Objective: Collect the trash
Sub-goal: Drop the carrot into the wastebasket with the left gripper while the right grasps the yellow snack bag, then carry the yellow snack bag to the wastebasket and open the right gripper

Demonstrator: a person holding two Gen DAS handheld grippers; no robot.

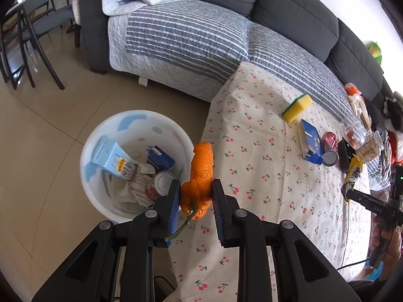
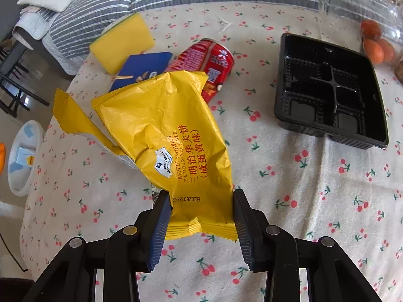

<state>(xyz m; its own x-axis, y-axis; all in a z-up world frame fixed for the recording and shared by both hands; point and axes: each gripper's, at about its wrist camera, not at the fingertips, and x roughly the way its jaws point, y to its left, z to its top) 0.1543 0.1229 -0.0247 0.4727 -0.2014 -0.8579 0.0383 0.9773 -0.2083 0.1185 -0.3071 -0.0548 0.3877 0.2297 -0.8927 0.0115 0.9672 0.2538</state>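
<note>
Crinkled glossy wrapper (image 2: 163, 130), cloth tablecloth (image 2: 289, 201)

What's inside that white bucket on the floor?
The white bucket holds a light blue carton, a dark blue box, a tin can and crumpled paper. Whatever lies beneath that pile, and the bucket's bottom, is covered.

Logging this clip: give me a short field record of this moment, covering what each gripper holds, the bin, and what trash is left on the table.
left gripper: shut on orange peel, near the bin's rim
right gripper: shut on yellow wrapper, above the table
bin: white, on the floor, holds a carton and other trash
left on table: red can, blue box, black tray, yellow sponge
</note>
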